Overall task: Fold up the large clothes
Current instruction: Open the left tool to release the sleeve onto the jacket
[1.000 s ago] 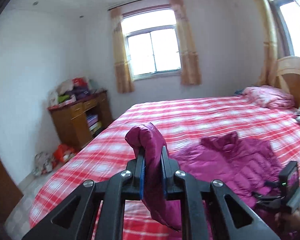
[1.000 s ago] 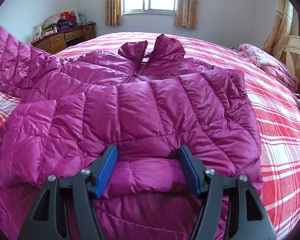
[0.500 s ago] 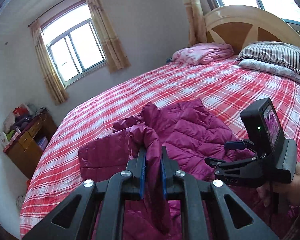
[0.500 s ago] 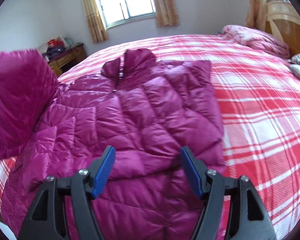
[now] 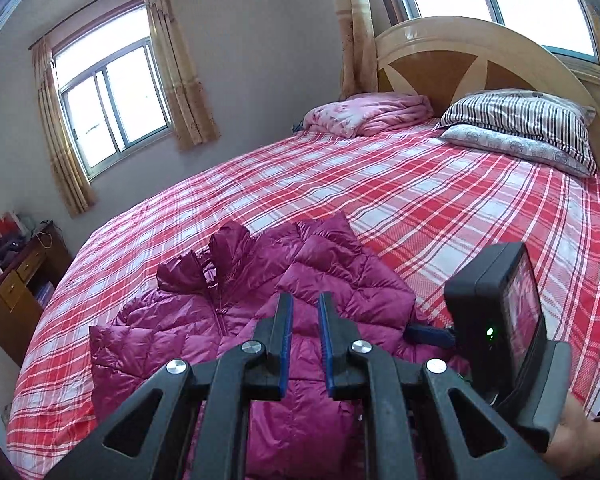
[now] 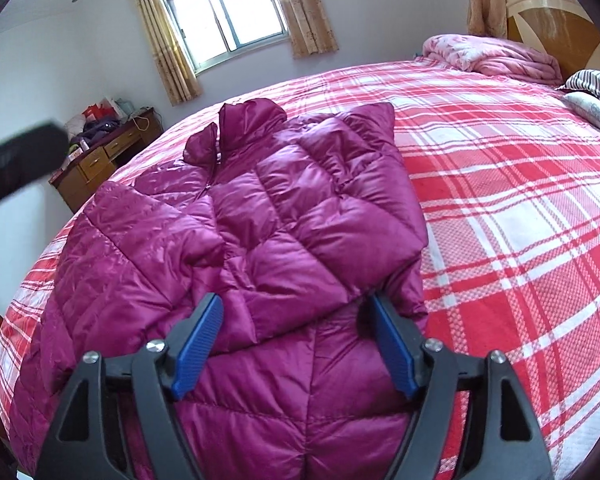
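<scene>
Magenta quilted down jacket [image 6: 260, 216] lies front-up on the red-and-white plaid bedspread [image 6: 520, 184], near the foot-side edge of the bed. Collar stands up at the far end, zip closed. Right sleeve is folded across the chest, its cuff near the hem; fabric is shiny, puffy, stitched in diagonal panels.

Left gripper [image 5: 304, 344] hovers over the jacket's middle, blue pads nearly together with a narrow gap, nothing between them.

Right gripper [image 6: 296, 344] sits low over the hem; its jaws have just been opening and stand spread wide, straddling the folded sleeve end without pressing it.
</scene>
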Demonstrator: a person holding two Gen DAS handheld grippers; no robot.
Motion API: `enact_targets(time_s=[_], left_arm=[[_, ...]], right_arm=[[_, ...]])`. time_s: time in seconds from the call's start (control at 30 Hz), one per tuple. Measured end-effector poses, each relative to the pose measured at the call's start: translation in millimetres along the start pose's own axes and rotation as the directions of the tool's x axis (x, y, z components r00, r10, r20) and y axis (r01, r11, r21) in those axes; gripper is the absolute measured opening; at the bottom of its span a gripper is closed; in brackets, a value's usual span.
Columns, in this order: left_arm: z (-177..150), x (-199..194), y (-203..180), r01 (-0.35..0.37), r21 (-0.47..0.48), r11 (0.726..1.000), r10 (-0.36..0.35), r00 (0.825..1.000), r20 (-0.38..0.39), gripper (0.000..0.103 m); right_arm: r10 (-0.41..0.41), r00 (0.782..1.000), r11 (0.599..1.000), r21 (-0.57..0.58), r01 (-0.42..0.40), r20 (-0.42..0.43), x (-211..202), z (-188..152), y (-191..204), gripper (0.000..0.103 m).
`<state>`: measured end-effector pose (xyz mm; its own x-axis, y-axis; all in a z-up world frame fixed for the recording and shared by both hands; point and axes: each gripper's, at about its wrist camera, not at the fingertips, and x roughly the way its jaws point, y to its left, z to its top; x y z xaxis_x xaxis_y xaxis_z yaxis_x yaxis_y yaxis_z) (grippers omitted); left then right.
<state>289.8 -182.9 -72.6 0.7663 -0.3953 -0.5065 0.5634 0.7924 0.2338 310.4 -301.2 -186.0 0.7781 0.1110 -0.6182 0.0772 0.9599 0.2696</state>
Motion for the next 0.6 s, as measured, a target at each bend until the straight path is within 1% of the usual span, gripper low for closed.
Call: enact_targets(time_s=[0.03, 0.1, 0.17, 0.2, 0.23, 0.27, 0.3, 0.33, 0.37, 0.4, 0.43, 0.5, 0.53, 0.57, 0.6], left_arm=[[2.5, -2.0, 2.0, 0.004, -0.009, 1.000, -0.004, 1.000, 0.005, 0.013], [3.5, -5.0, 13.0, -0.011, -0.037, 0.999, 0.011, 1.000, 0.011, 0.014], [-2.0, -4.2, 32.2, -0.060, -0.058, 0.997, 0.061, 0.998, 0.001, 0.021], [-8.9, -0.3, 48.5, -0.107, -0.069, 0.992, 0.106, 0.994, -0.021, 0.041], [-15.6, 2.6, 62.5, -0.156, -0.078, 0.985, 0.154, 0.987, -0.039, 0.072], [-24.1, 5.8, 78.0, -0.221, -0.091, 0.971, 0.217, 0.975, -0.053, 0.084], [-35.3, 8.3, 99.6, -0.296, -0.116, 0.948, 0.290, 0.955, -0.063, 0.090], [-43.6, 10.8, 113.9, -0.326, -0.135, 0.936, 0.317, 0.945, -0.082, 0.090], [-53.9, 15.8, 134.6, -0.346, -0.164, 0.924, 0.329, 0.936, -0.123, 0.090], [-60.5, 19.4, 147.6, -0.357, -0.188, 0.915, 0.333, 0.931, -0.151, 0.090], [-69.7, 24.1, 164.6, -0.379, -0.225, 0.898, 0.343, 0.922, -0.181, 0.090], [-80.3, 32.6, 181.0, -0.396, -0.266, 0.879, 0.346, 0.913, -0.216, 0.090], [-85.4, 39.7, 187.5, -0.400, -0.280, 0.873, 0.341, 0.910, -0.237, 0.090], [-89.3, 45.4, 189.8, -0.396, -0.287, 0.872, 0.331, 0.910, -0.251, 0.090], [-92.9, 51.4, 190.3, -0.390, -0.290, 0.874, 0.318, 0.910, -0.264, 0.090]], right_arm=[[0.009, 1.000, 1.000, 0.006, -0.009, 0.003, 0.0, 0.1, -1.2, 0.077], [0.027, 1.000, 0.999, 0.021, -0.027, 0.010, -0.4, -0.3, -4.6, 0.077], [0.038, 0.999, 0.999, 0.029, -0.039, 0.015, -1.8, -1.3, -6.6, 0.077], [0.043, 0.999, 0.999, 0.032, -0.043, 0.016, -3.1, -2.3, -7.2, 0.077], [0.049, 0.999, 0.998, 0.040, -0.050, 0.022, -4.7, -1.4, -8.6, 0.077], [0.045, 0.999, 0.998, 0.051, -0.046, 0.029, -8.9, -0.6, -9.9, 0.077], [0.021, 0.999, 0.998, 0.063, -0.023, 0.042, -16.1, 0.7, -10.7, 0.077], [-0.015, 0.998, 0.997, 0.071, 0.010, 0.062, -23.2, 3.6, -10.5, 0.077], [-0.040, 0.995, 0.997, 0.068, 0.033, 0.091, -32.3, 6.6, -7.8, 0.077], [-0.037, 0.992, 0.998, 0.058, 0.030, 0.117, -40.2, 10.4, -2.5, 0.077], [-0.023, 0.991, 0.999, 0.047, 0.017, 0.130, -45.3, 13.9, 2.9, 0.077], [0.026, 0.992, 1.000, -0.004, -0.026, 0.123, -48.5, 25.5, 24.9, 0.076], [0.060, 0.993, 0.998, -0.042, -0.056, 0.097, -45.1, 30.6, 39.5, 0.073], [0.091, 0.993, 0.993, -0.075, -0.086, 0.074, -41.0, 34.1, 52.9, 0.066], [0.109, 0.993, 0.989, -0.108, -0.103, 0.053, -36.0, 36.7, 65.2, 0.063]])
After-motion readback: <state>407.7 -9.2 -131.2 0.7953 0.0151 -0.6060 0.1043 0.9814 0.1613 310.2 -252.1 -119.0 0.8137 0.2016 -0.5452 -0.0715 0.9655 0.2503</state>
